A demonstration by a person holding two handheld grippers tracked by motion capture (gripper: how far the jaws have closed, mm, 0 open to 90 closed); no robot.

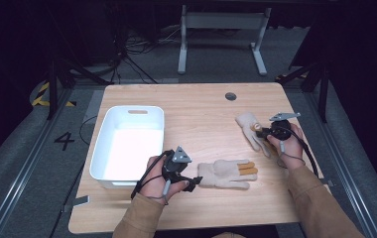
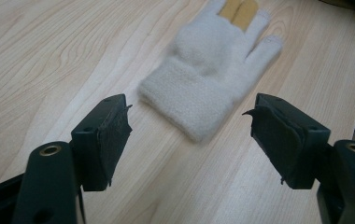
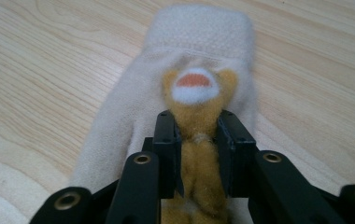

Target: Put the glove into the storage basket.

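Observation:
Two cream knitted gloves with mustard-tan finger parts lie on the wooden table point(image 1: 196, 111). The near glove point(image 1: 224, 173) point(image 2: 213, 70) lies flat with its cuff toward my left gripper point(image 1: 192, 182) point(image 2: 189, 112). That gripper is open, jaws wide apart just short of the cuff and touching nothing. The far glove point(image 1: 248, 126) point(image 3: 199, 37) lies at the right. My right gripper point(image 1: 262, 133) point(image 3: 198, 126) is shut on its fuzzy tan part point(image 3: 199, 158), with both pads pressing its sides. A white and orange patch point(image 3: 194, 84) shows just beyond the jaws.
A white plastic bin point(image 1: 108, 119) stands on the left half of the table, right beside my left hand. A round grey cable port point(image 1: 230, 96) sits near the far edge. Bare wood lies between the two gloves.

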